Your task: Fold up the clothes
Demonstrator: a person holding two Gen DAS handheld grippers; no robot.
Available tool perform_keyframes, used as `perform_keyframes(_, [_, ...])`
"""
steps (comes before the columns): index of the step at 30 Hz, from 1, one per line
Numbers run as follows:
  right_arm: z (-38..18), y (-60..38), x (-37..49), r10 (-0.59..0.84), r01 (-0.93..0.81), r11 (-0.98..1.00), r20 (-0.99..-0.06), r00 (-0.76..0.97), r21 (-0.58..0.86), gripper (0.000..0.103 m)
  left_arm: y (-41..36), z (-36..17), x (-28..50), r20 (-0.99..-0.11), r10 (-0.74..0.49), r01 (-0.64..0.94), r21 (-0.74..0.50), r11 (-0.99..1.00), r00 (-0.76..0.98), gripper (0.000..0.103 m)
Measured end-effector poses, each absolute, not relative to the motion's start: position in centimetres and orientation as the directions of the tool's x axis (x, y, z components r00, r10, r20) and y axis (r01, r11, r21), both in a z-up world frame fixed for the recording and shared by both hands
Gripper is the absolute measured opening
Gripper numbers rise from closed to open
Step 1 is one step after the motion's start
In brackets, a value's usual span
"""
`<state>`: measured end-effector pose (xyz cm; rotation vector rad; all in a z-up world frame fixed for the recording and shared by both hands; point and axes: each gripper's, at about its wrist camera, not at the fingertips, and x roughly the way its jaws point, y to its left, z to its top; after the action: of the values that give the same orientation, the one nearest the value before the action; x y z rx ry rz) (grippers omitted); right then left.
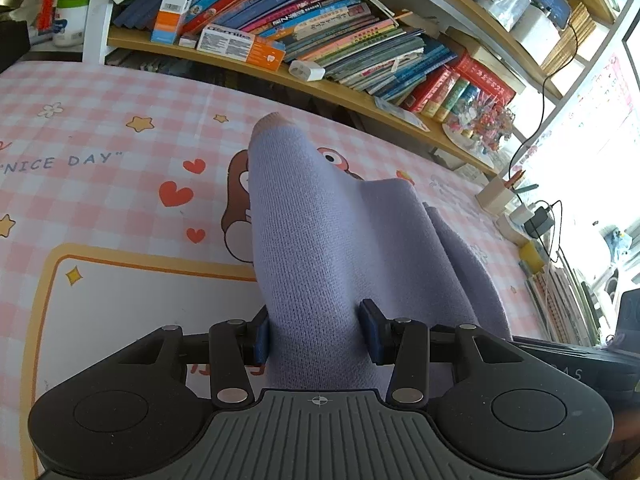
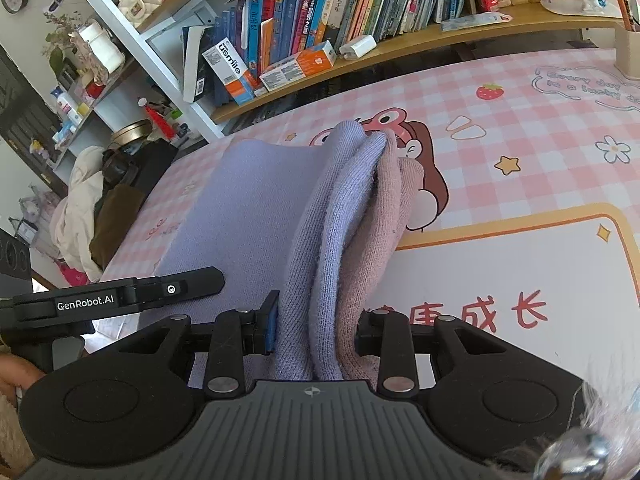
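Left wrist view: the left gripper (image 1: 318, 330) has its jaws closed partway around a bunched fold of the lavender knit garment (image 1: 320, 232), which fills the gap between them and runs forward from the jaws, lifted clear of the pink checked surface (image 1: 100, 128) up to a pink-edged cuff (image 1: 269, 119) at its far tip. To the right of the jaws more of the cloth drapes down in layers. This looks like the middle of a fold, with one part raised to be carried over.

Right wrist view: the right gripper (image 2: 316, 330) likewise clamps the garment (image 2: 332, 216), several stacked layers, lavender and a pinkish one, pinched between its jaws. Only here do the layers show separately, and a flat panel lies on the surface left of the jaws. Next, both hands likely need to move together, keeping the edges aligned, and lay the held part down.
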<state>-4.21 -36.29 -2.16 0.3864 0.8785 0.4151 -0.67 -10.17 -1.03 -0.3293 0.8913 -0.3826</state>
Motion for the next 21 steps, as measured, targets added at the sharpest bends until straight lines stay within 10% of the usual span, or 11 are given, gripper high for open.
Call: perform_keyframes(21, [-1.4, -31.1, -3.3, 0.43, -0.12, 0.879, -0.662, 0.613, 0.461, 0.03, -4.6, -0.9, 2.0, -0.667, -0.518, 0.257, -0.456, 0.852, 0.535, 0.043])
